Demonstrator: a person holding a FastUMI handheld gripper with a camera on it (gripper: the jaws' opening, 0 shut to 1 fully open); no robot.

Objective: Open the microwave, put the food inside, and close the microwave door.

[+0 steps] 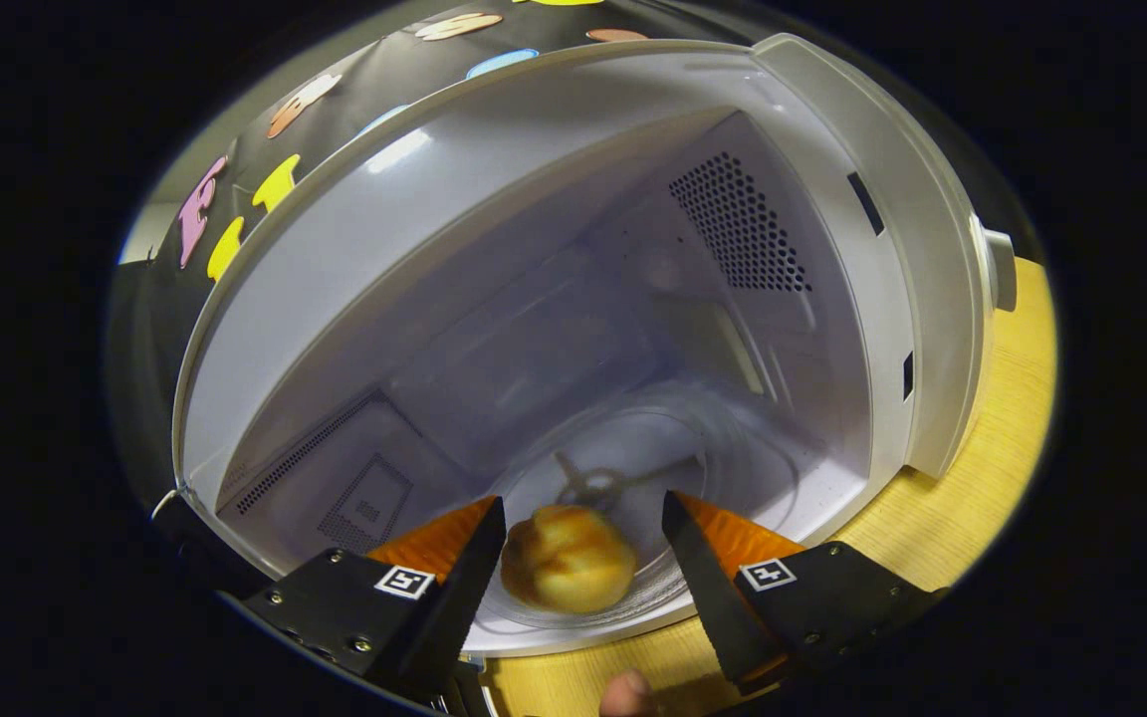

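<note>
Inside the open microwave (832, 299), a bread roll (567, 570) rests on the glass turntable (723, 468), between the spread fingers of the gripper (583, 518), neither clearly touching it. Likely light, soft, crushable; best held gently across its rounded sides.

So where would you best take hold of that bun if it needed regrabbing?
Grip the bun across its rounded middle, coming straight in from the microwave door opening. It sits on the glass turntable near the front, between the gripper's open fingers, its sides free.
</note>
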